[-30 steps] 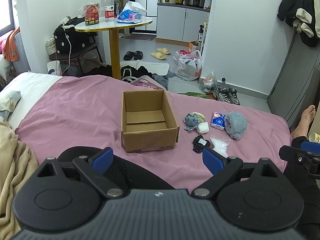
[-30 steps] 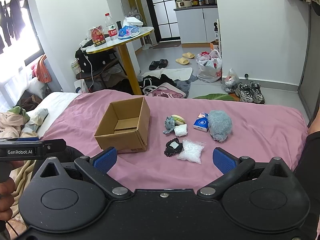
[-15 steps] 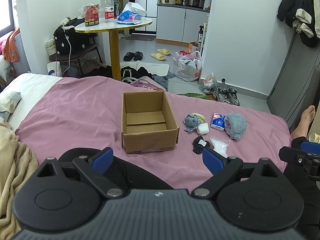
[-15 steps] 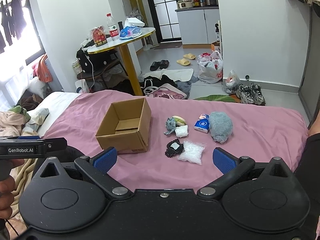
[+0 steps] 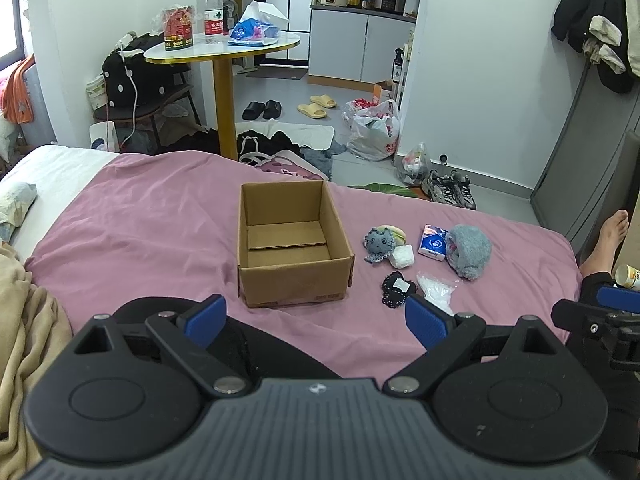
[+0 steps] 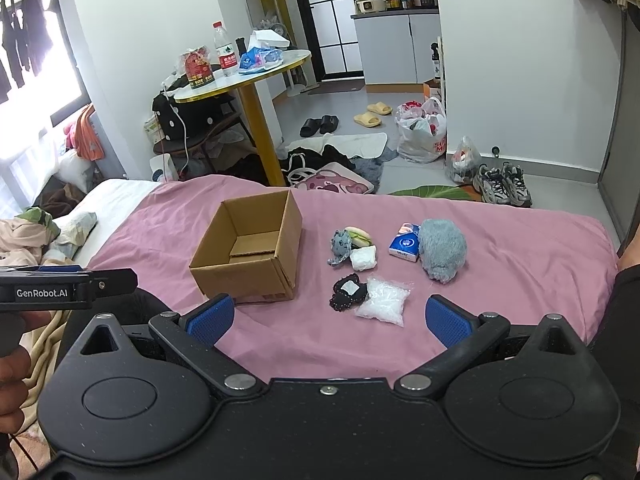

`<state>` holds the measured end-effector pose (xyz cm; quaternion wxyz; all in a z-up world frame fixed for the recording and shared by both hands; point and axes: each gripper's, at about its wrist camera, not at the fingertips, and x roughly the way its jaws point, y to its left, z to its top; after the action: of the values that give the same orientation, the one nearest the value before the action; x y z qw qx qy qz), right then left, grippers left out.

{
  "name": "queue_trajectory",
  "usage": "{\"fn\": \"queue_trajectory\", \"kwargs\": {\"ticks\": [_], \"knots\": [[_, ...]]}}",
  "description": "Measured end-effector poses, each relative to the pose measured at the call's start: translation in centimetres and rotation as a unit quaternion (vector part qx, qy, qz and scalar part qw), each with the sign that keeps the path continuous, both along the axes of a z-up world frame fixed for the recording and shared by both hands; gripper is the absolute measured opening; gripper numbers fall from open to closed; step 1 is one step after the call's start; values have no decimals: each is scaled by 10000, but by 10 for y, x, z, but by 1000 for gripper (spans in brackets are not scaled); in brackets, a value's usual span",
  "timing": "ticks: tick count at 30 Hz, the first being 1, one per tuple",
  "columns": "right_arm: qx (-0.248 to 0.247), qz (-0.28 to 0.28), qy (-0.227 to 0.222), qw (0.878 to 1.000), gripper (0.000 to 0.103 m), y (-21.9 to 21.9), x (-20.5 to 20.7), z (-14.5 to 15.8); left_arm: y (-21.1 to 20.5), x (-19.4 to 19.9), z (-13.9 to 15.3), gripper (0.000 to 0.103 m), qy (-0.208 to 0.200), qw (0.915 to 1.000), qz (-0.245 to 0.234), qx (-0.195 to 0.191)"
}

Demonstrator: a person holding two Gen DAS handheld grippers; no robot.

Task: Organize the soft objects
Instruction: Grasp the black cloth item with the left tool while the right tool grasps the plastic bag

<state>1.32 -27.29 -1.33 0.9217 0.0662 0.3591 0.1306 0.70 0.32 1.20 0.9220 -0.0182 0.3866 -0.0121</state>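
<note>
An open, empty cardboard box [image 5: 294,240] [image 6: 248,254] stands on the pink bedspread [image 5: 140,224]. To its right lie a grey octopus plush [image 6: 341,245], a burger toy [image 6: 359,236], a white wad [image 6: 363,259], a blue tissue pack [image 6: 406,242], a fluffy grey plush [image 6: 443,250], a black beaded pouch [image 6: 347,292] and a clear bag of white bits [image 6: 383,301]. My left gripper [image 5: 316,316] is open, held short of the box. My right gripper [image 6: 328,318] is open too, just short of the pouch and bag. Neither holds anything.
Beyond the bed are a round table [image 5: 224,46] on a yellow post, slippers, bags and shoes on the floor. Beige bedding [image 5: 20,320] lies at the left. A bare foot [image 5: 606,238] rests at the bed's right edge. A hand [image 6: 12,376] holds the left gripper.
Both grippers have crept slightly forward towards the bed; the objects sit a touch lower in view. Nothing was grasped or moved.
</note>
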Motion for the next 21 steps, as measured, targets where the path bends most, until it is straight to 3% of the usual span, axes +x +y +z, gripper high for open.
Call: {"fn": "queue_trajectory", "kwargs": {"ticks": [14,21], "knots": [[335,-283,64,9990,103,-14,23,-27,-10,29,-24,95,0,9996,-125,-261],[483,-442,285,9974,90,-18,46,-47,-16,49,-40,92,61,9990,-136,-426]]}}
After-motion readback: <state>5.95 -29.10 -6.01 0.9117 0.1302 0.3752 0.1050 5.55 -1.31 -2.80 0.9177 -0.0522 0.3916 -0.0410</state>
